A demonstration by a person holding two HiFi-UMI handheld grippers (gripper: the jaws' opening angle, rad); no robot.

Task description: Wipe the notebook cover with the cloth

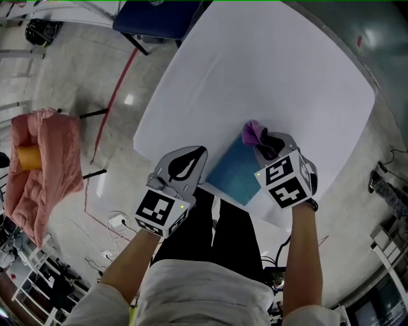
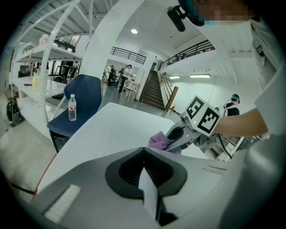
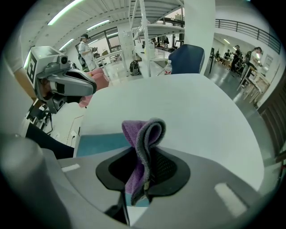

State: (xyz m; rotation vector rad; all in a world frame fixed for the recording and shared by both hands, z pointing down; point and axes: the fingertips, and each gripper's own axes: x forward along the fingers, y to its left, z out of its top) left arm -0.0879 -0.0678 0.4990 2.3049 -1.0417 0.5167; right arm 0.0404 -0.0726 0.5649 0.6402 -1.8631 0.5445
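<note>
A teal-blue notebook (image 1: 234, 173) lies flat at the near edge of the white table (image 1: 268, 76). My right gripper (image 1: 271, 145) hovers at its far right corner, shut on a folded purple cloth (image 1: 255, 132). In the right gripper view the cloth (image 3: 138, 134) sticks up between the jaws of the right gripper (image 3: 147, 152), with the notebook (image 3: 100, 143) just beyond on the left. My left gripper (image 1: 185, 162) is at the table's near edge, left of the notebook, shut and holding nothing. The left gripper view looks past that gripper (image 2: 144, 154) to the cloth (image 2: 157, 141).
A blue chair (image 1: 153, 16) stands at the table's far side, with a water bottle (image 2: 72, 108) on its seat. A pink blanket (image 1: 44, 165) lies over a rack on the floor at left. Cables and a plug (image 1: 118, 221) lie on the floor near my legs.
</note>
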